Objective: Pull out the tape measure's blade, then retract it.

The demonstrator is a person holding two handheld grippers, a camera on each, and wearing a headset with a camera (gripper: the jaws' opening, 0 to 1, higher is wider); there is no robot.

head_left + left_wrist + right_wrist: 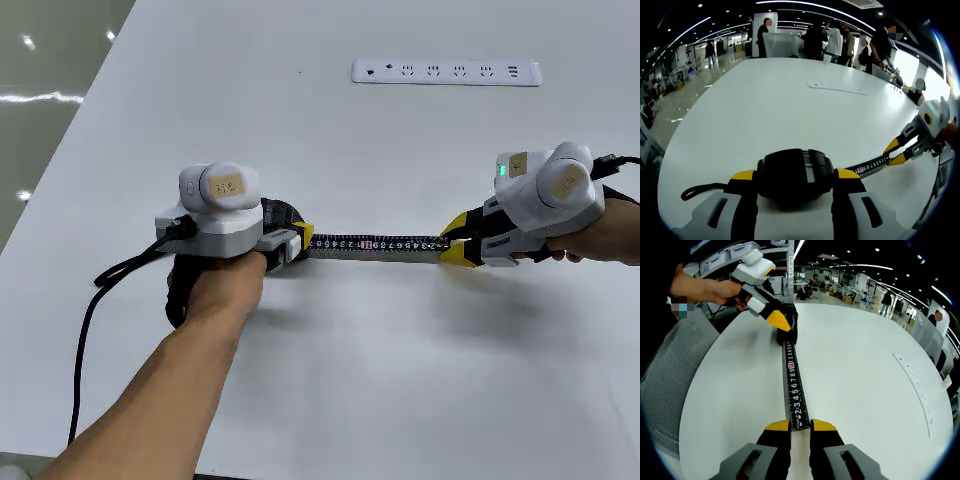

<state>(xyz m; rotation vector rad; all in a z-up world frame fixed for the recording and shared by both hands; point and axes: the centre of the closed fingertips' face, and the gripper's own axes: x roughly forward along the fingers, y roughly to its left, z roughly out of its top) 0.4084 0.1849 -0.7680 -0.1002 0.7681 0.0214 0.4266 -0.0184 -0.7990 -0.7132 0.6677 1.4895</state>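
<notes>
A black tape measure case point(283, 228) rests on the white table, and my left gripper point(298, 240) is shut on it. In the left gripper view the case point(795, 174) sits between the yellow-tipped fingers point(743, 176). The blade point(375, 244) runs out rightward, low over the table, to my right gripper point(455, 240), which is shut on its end. The numbered blade point(793, 387) stretches away from the right gripper point(800, 426) toward the case point(790, 322). The blade point(870, 166) leads to the right gripper point(894, 153).
A white power strip point(446, 72) lies flat at the far side of the table; the same strip point(914, 386) is off to the right. A black cable point(95, 300) trails from the left gripper over the table's left edge. People stand beyond the table's far end.
</notes>
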